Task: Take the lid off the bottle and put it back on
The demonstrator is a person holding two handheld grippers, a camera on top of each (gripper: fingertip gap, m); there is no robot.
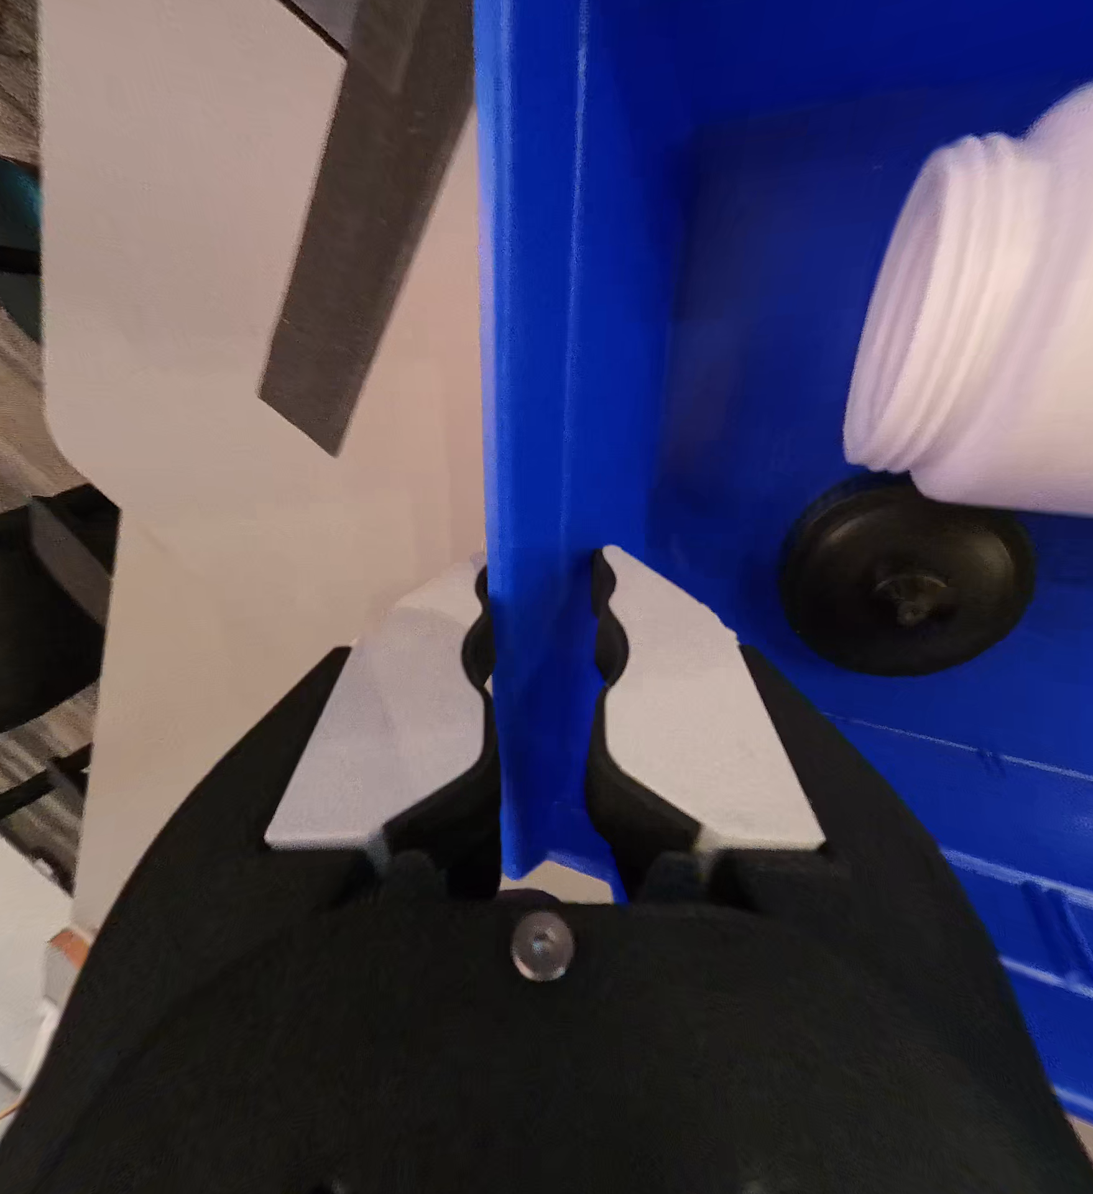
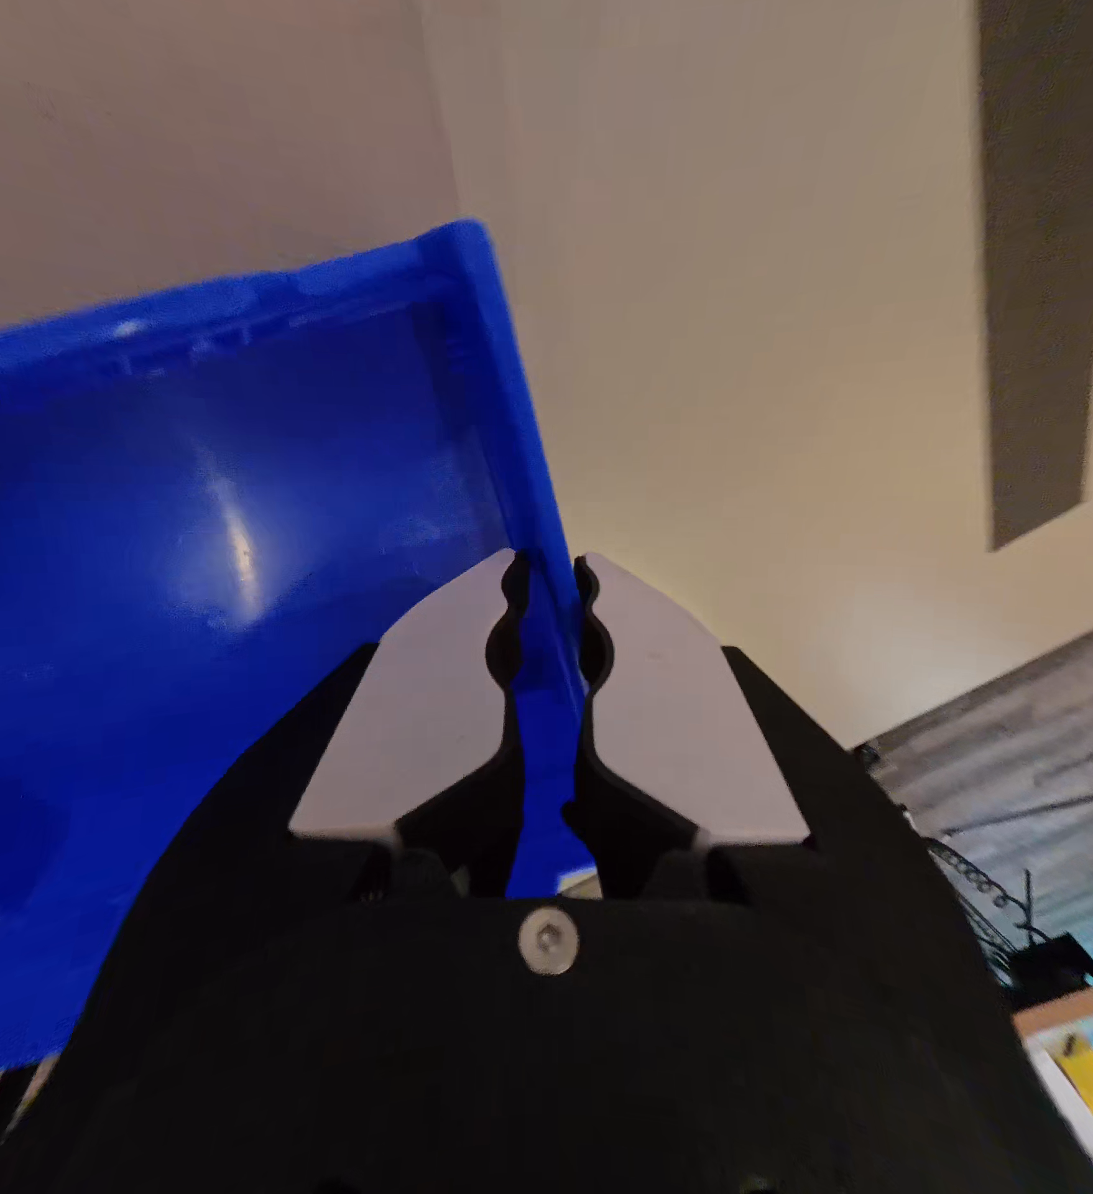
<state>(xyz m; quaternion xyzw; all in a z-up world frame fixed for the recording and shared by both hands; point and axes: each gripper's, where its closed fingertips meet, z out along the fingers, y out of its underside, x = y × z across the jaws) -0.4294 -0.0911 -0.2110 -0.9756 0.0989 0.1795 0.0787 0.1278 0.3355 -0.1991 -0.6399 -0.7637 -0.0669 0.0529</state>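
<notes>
A blue plastic bin is held tilted up off the table by both grippers. My left gripper is shut on its left rim. My right gripper is shut on its right rim. In the left wrist view a white bottle lies on its side inside the bin, blurred, its threaded neck bare with no lid on. A black round lid lies against the bin's floor just below the bottle's neck. Neither bottle nor lid shows in the right wrist view, only the bin's inside.
A pale wall with a dark grey strip fills the background. Grey floor with cables and dark gear lies at the lower right. A dark chair-like shape stands at the left.
</notes>
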